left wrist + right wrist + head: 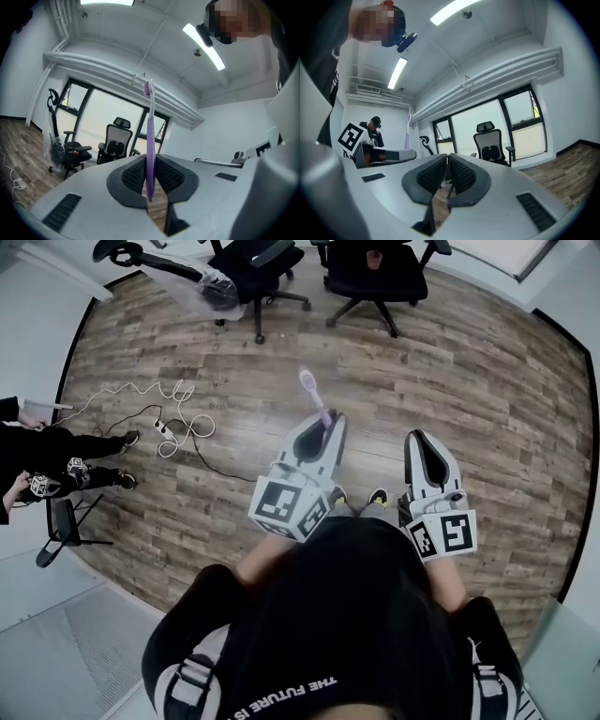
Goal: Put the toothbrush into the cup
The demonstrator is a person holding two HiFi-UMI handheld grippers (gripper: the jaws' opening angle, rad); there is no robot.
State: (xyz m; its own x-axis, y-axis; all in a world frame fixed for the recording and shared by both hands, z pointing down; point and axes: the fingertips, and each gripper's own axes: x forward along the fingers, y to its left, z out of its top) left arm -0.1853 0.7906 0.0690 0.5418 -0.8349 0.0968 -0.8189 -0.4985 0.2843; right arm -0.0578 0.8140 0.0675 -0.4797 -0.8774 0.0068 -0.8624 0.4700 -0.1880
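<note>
Toothbrush (316, 397), purple, sits at the centre of the frame, its handle clamped in the left tool (323, 427) and its bristle end pointing toward the top. Just right of it, the right tool (424, 439) has its jaws together, nothing between them, above the wood floor (487, 381).

Upside-down white print "THE FUTURE IS", on the person's black top (356, 615)

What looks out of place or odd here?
A white cable lies in tangled loops on the floor, near another person's shoes. The left gripper holds a purple toothbrush, yet no cup is in view.
</note>
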